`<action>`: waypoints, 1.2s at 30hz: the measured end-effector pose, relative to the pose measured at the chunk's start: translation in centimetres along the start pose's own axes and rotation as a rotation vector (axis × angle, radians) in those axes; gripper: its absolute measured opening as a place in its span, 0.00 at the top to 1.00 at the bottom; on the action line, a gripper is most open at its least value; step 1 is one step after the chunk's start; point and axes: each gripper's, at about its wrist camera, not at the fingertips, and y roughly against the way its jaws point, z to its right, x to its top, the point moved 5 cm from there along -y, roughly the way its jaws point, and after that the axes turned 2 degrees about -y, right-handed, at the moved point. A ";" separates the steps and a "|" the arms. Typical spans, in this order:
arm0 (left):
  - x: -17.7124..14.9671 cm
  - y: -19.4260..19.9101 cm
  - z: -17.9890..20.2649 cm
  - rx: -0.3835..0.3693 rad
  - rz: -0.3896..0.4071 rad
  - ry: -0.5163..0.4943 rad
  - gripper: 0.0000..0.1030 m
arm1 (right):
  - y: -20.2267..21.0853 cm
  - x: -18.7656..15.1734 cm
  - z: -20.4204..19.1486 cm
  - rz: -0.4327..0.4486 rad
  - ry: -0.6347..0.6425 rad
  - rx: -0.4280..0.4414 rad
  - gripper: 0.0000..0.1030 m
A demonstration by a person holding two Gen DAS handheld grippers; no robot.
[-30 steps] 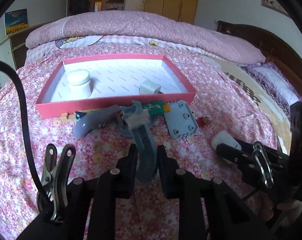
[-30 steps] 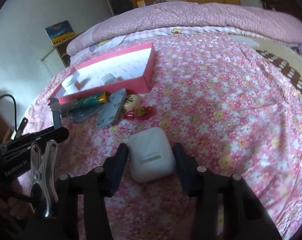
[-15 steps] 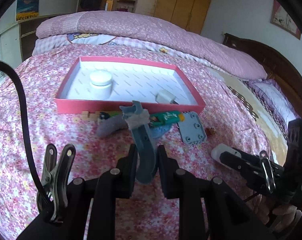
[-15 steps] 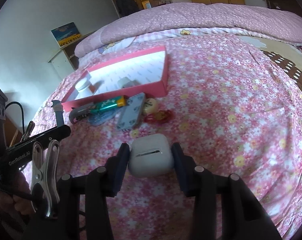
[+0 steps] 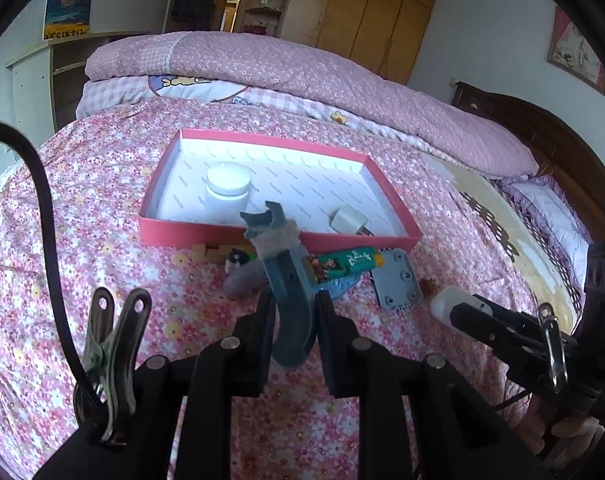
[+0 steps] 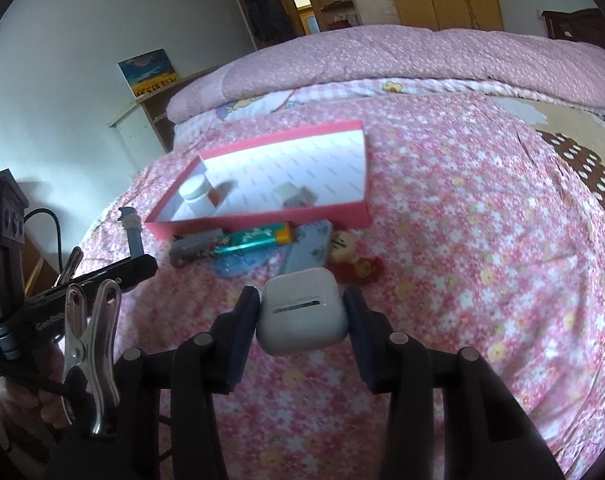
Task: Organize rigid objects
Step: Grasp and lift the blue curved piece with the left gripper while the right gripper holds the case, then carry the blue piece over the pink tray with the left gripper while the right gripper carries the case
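From the left wrist camera, we look down along the left gripper (image 5: 290,316) across a bed covered in a pink flowered bedspread (image 5: 114,264). Its jaws are clamped on the lower end of a curved grey-blue tool (image 5: 288,280), which rises between them with its forked tip pointing away from us, clear of the bedspread. Beyond it lies a shallow pink tray (image 5: 262,234) holding a white jar (image 5: 227,188) toward its left and a small white block (image 5: 348,220) toward its near right. Just in front of the tray sits a loose cluster: a green tube (image 5: 344,265), a grey studded plate (image 5: 396,280) and small wooden blocks (image 5: 208,252). At the right edge the other gripper shows, carrying something white.

From the right wrist camera, the right gripper (image 6: 302,316) grips a white earbud case (image 6: 302,316) by its two sides, the pads pressed against them and the case lifted off the bedspread. The tray sits ahead and to the left, with the same cluster before its near wall.

We judge that both pieces are being carried toward the tray. To do this well, we should keep each grip firm, clear the near wall before lowering, aim for bare tray floor away from the jar and block, and release only once each piece rests flat.
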 end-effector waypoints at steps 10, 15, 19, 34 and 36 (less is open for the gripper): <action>2.0 0.4 -0.1 0.014 0.036 -0.027 0.80 | -0.4 1.8 -1.9 0.018 0.033 0.032 0.57; 3.2 0.3 0.0 0.017 0.054 -0.045 0.80 | -0.7 3.5 -2.8 0.042 0.052 0.040 0.57; 4.3 0.1 0.3 0.016 0.065 -0.057 0.80 | -1.0 4.7 -3.5 0.057 0.065 0.045 0.57; 6.1 -3.4 0.3 0.031 0.050 -0.083 0.80 | -3.3 7.4 -4.3 0.074 0.068 0.055 0.57; 6.3 -4.1 0.0 0.031 0.042 -0.080 0.80 | -4.0 7.9 -4.2 0.068 0.064 0.053 0.57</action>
